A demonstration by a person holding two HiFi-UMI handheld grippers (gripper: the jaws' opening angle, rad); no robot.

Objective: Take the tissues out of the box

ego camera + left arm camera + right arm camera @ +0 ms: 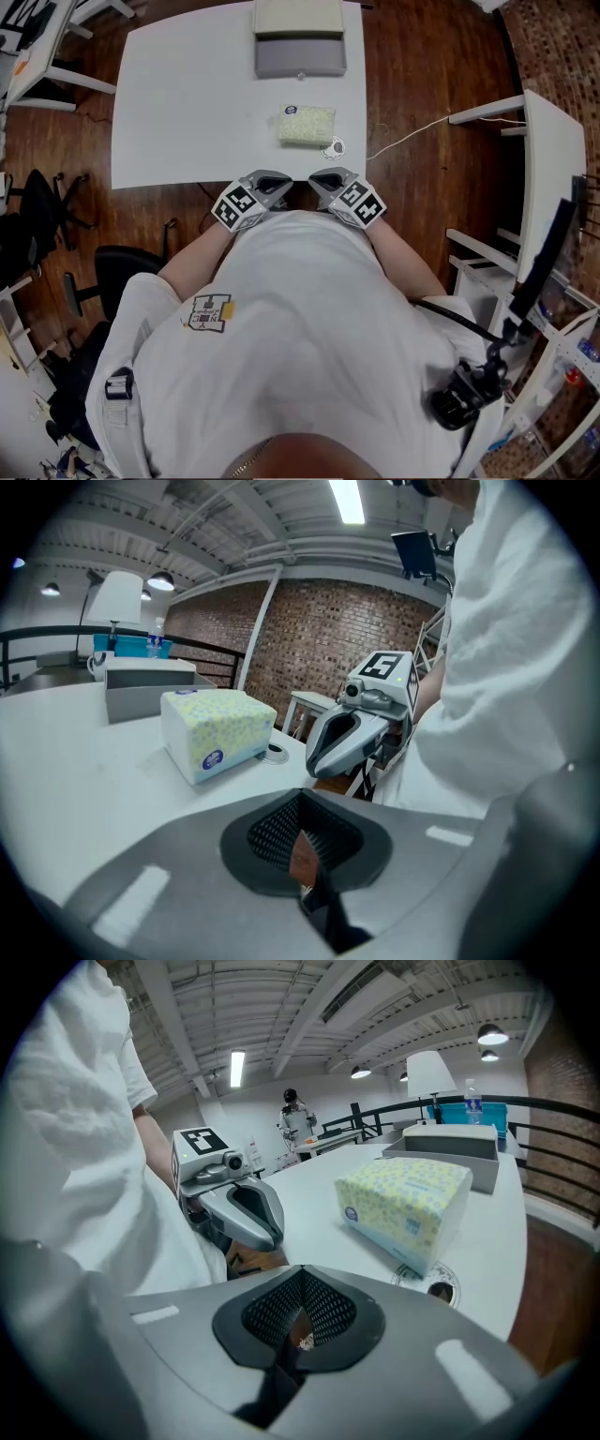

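A soft pack of tissues with a yellow-green pattern lies on the white table, right of the middle. It also shows in the left gripper view as the tissue pack and in the right gripper view as the tissue pack. My left gripper and right gripper hover side by side at the table's near edge, close to my chest and short of the pack. The left gripper has its jaws together with nothing between them. So does the right gripper.
A grey open-topped box stands at the table's far edge, behind the pack. A small round disc sits in the tabletop just beside the pack. A white cable runs off to the right. Office chairs stand at the left.
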